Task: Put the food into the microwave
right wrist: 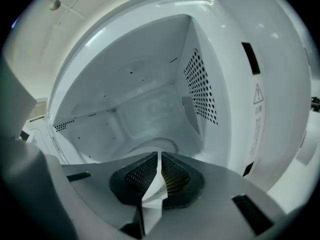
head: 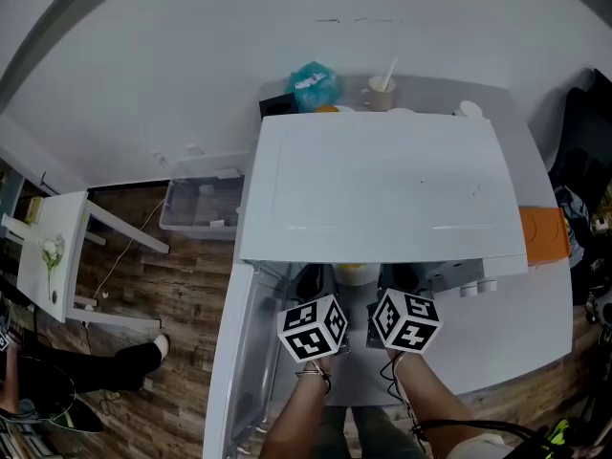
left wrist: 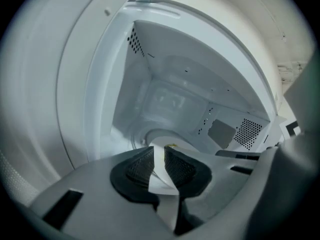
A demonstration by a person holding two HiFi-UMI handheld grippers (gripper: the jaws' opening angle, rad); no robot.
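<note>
The white microwave [head: 373, 180] stands on a counter with its door [head: 239, 352] swung open to the left. A white dish of yellowish food [head: 354, 273] hangs at the cavity mouth between my two grippers. My left gripper [head: 311, 285] is shut on the dish's rim [left wrist: 161, 184], with a bit of yellow food [left wrist: 172, 146] just beyond the jaws. On the opposite side my right gripper [head: 400, 280] is shut on the rim [right wrist: 152, 199]. Both gripper views look into the bare white cavity [left wrist: 175, 99] [right wrist: 150, 109], with the turntable [right wrist: 152, 145] low at the back.
Behind the microwave sit a blue bag [head: 313, 84] and a cup with a stick in it [head: 380, 92]. An orange item [head: 542, 229] lies at the right. On the floor are a clear plastic bin [head: 201, 204], a white side table [head: 53, 251] and a person's leg [head: 96, 366].
</note>
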